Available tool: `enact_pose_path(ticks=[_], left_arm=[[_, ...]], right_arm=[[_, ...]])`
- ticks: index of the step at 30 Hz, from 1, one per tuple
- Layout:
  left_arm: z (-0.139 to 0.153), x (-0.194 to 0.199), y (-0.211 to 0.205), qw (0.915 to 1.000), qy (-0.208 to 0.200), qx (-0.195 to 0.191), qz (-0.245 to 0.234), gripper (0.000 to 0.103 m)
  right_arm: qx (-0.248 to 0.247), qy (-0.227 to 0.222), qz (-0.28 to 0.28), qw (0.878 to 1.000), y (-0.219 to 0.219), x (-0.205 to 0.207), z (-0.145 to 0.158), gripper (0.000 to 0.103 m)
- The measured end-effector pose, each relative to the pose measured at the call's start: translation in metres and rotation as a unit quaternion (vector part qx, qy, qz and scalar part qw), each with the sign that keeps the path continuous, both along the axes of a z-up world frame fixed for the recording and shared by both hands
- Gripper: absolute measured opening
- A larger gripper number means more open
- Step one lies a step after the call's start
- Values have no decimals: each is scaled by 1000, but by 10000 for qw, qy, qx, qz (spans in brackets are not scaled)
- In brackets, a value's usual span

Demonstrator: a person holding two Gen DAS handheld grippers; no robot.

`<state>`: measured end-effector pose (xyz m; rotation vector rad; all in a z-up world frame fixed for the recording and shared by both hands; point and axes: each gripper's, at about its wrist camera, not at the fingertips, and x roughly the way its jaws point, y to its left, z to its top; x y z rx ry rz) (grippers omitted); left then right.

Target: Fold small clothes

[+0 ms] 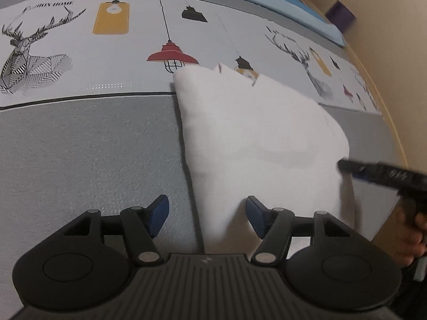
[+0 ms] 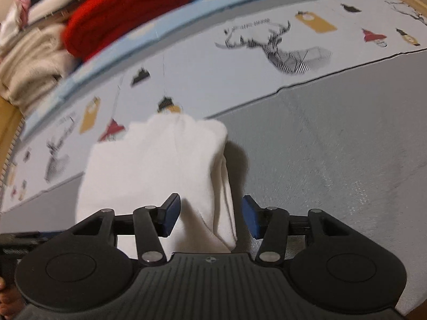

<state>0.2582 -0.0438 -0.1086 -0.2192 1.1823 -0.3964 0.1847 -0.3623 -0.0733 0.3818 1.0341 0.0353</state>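
My left gripper (image 1: 207, 217) pointed steeply down at the folded white garment (image 1: 256, 144), its jaws standing apart with nothing pressed between the blue pads (image 1: 160, 213). The garment's near left edge ran into the gap between them: the left pad hung over bare grey cloth, the right pad over the white fabric, and I could not tell whether either pad brushed it.

My right gripper (image 2: 210, 217) was likewise parted and gripped nothing. From its own view the garment (image 2: 154, 165) lay ahead and to the left, and its near right corner, a thick stack of folded layers, sat in the gap between the pads (image 2: 170, 213), nearer the left one. The right pad stood just beside that corner over the grey cloth.

The garment rested flat on the bedspread (image 1: 80, 146), a grey field bordered by a pale printed band of stag heads (image 1: 29, 53) and hanging lamps (image 1: 172, 56). Its far end, with a small notch, reached over the print; its near end lay on the grey. Seen from the left wrist, the right gripper's dark finger (image 1: 373, 170) came in from the right edge and met the garment's right side, with a hand (image 1: 411, 229) behind it.

Beyond the bedspread, in the right wrist view, a light blue strip (image 2: 149, 34) ran along the far edge, and past it lay a red knit (image 2: 125, 10) and a beige one (image 2: 32, 64), well apart from the white garment.
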Motion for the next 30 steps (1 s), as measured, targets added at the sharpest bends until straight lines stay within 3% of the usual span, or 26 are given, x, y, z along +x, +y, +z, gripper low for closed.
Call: enact_pose_path(ticks=[3, 9, 14, 15, 16, 18, 20, 23, 28, 30], left_arm=[[-4, 6, -4, 9999, 88, -89, 89, 69], [-22, 25, 1, 9972, 440, -500, 335, 69], [-36, 34, -2, 9935, 528, -884, 486, 69], [-36, 35, -2, 9935, 496, -911, 472, 61], [-35, 34, -3, 9941, 439, -900, 426, 55], [-29, 32, -3, 9956, 260, -834, 337, 33], [-17, 30, 0, 9968, -23, -750, 267, 29], [8, 26, 12, 9970, -566, -447, 279, 28], [40, 24, 62, 9914, -1078, -338, 666, 31], [49, 22, 81, 9880, -1292, -233, 812, 39]], right_arm=[[-178, 259, -35, 9995, 6, 12, -14, 53], [-84, 404, -285, 9987, 6, 20, -25, 52], [193, 443, -372, 9981, 4, 21, -31, 35], [213, 437, -387, 9981, 5, 21, -32, 30], [213, 425, -385, 9981, 6, 21, -31, 23], [126, 350, -323, 9988, 12, 21, -29, 17], [-1, 187, -286, 9994, 20, 21, -23, 15], [169, -18, -351, 9992, 28, 23, -16, 13], [469, -708, -205, 9962, 67, 35, 0, 13], [560, -1010, -131, 9932, 85, 38, 6, 13]])
